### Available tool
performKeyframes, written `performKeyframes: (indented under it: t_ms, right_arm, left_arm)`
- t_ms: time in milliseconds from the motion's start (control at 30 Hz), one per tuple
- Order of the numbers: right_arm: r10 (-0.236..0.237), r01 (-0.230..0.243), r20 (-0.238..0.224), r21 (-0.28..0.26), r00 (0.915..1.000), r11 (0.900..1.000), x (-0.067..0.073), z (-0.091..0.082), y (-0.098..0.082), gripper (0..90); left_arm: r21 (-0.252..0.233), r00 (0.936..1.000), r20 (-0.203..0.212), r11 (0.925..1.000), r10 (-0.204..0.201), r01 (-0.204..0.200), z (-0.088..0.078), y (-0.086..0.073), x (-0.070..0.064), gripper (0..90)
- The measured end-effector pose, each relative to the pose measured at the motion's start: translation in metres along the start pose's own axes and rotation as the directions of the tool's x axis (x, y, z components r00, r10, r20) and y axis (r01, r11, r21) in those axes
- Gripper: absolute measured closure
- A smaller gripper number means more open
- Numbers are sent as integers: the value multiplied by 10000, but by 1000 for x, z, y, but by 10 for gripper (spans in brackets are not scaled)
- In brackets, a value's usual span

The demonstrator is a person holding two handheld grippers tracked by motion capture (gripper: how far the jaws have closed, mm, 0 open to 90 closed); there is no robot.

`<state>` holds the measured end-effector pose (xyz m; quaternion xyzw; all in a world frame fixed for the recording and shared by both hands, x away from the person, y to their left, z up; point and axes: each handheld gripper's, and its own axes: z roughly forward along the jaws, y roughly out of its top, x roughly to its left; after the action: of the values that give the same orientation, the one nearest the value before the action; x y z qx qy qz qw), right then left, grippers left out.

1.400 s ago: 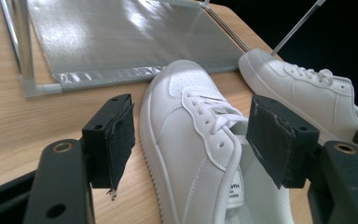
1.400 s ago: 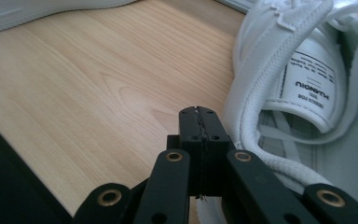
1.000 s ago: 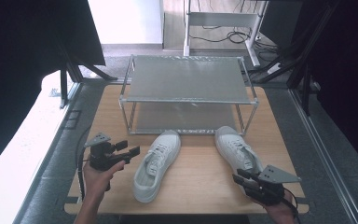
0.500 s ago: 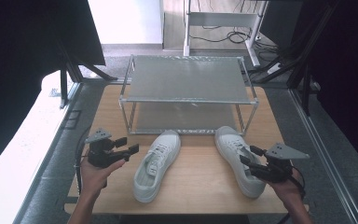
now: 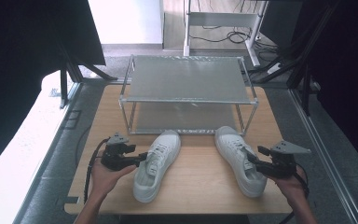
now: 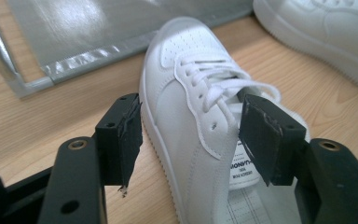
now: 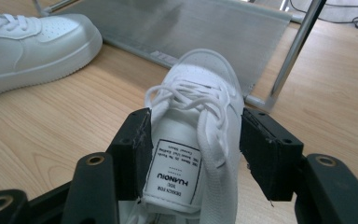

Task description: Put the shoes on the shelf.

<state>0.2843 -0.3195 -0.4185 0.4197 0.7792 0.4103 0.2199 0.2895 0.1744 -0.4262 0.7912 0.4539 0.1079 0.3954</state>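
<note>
Left gripper (image 5: 140,159) gapes around the left shoe's (image 5: 156,164) collar, jaws just narrowing, not pinching yet – right gripper (image 5: 254,161), jaws just widened and moved in since earlier, straddles the right shoe's (image 5: 238,157) collar unclamped; both shoes lie on the table (image 5: 200,186) before the rack (image 5: 189,95) – probably light, soft-sided, best gripped at the collar.

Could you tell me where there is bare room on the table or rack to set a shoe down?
The rack's top shelf and lower shelf lie bare. Bare wood shows between the left shoe and right shoe, and left of the rack. It is crowded at each shoe's collar, straddled by the left gripper and right gripper.
</note>
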Motion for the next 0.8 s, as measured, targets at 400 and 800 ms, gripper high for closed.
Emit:
performKeyframes:
  t_ms: [400,800]
  right_arm:
    - [72,-100,428,662,9991,9978,-7,14,-8,468]
    - [-572,355,1365,1565,9890,9870,-5,33,-7,547]
  left_arm:
    - [749,9989,-332,9967,325,-299,24,-7,-2,420]
    - [1227,9971,-483,9910,590,-527,29,-4,-8,522]
